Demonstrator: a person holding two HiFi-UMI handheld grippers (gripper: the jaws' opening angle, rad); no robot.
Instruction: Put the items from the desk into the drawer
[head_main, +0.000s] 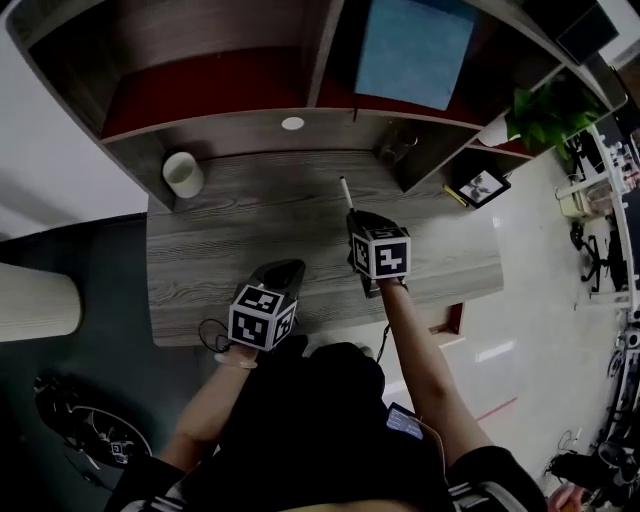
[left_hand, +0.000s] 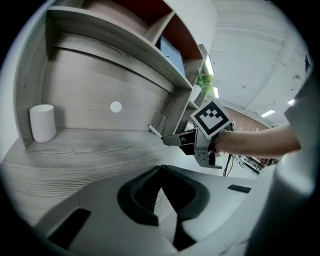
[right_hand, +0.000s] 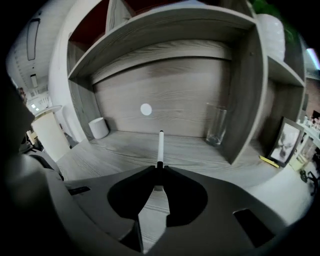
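One white cylindrical cup (head_main: 183, 174) stands at the far left of the grey wood-grain worktop (head_main: 250, 235), tucked in the corner under the shelf unit.

There are two claws, each carrying a cube of square markers. The left claw (left_hand: 160, 169) has its dark, curved tips pressed together with nothing between them, and it hangs over the near edge of the worktop. The right claw (right_hand: 160, 167) is pinching one slim white pen (right_hand: 160, 147) by its dark end. The pen is held above the middle of the worktop and points at the back panel.

To the right, the right gripper view shows one clear glass tumbler (right_hand: 216, 124) against a shelf divider. Beyond it is one framed photo (right_hand: 285, 142). The head view adds a flat blue panel (head_main: 415, 50) on the upper shelf and a leafy green plant (head_main: 545, 115).
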